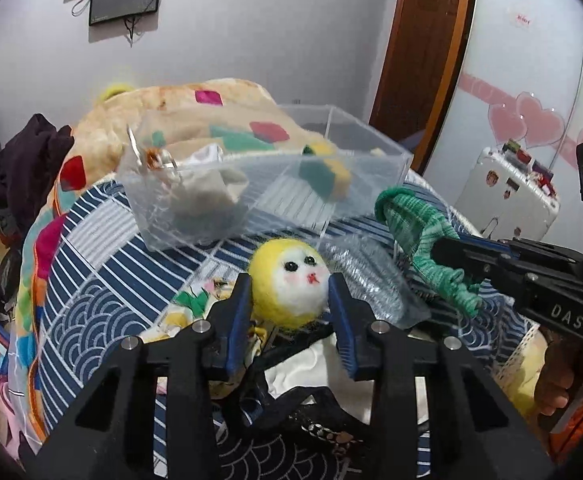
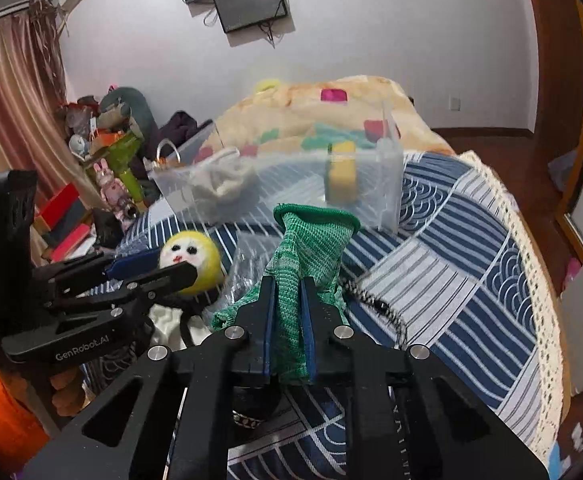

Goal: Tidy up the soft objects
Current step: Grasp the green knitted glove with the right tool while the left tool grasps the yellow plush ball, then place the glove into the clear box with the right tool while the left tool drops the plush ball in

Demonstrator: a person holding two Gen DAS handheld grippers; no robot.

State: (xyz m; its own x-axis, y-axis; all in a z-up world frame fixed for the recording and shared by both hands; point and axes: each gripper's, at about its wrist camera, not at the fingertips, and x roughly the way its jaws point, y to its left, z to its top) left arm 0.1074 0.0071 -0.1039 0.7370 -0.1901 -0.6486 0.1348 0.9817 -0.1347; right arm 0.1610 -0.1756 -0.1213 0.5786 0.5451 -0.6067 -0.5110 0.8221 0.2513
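Note:
My left gripper [image 1: 290,290] is shut on a yellow plush ball with a white face [image 1: 291,284], held above the bed; it also shows in the right wrist view [image 2: 189,260]. My right gripper [image 2: 287,292] is shut on a green knitted sock [image 2: 311,236], which stands up between the pads; the sock shows at the right of the left wrist view [image 1: 415,224]. Beyond both stands a clear plastic box [image 1: 383,160] holding a beige cloth [image 1: 207,192] and a yellow-green sponge [image 1: 327,176].
The bed has a blue and white patterned cover [image 2: 451,248] and a cream blanket with coloured patches [image 2: 303,112] behind the box. A crinkled clear plastic bag [image 1: 367,280] and loose fabrics [image 1: 303,364] lie below the grippers. Clutter sits at the left [image 2: 111,168].

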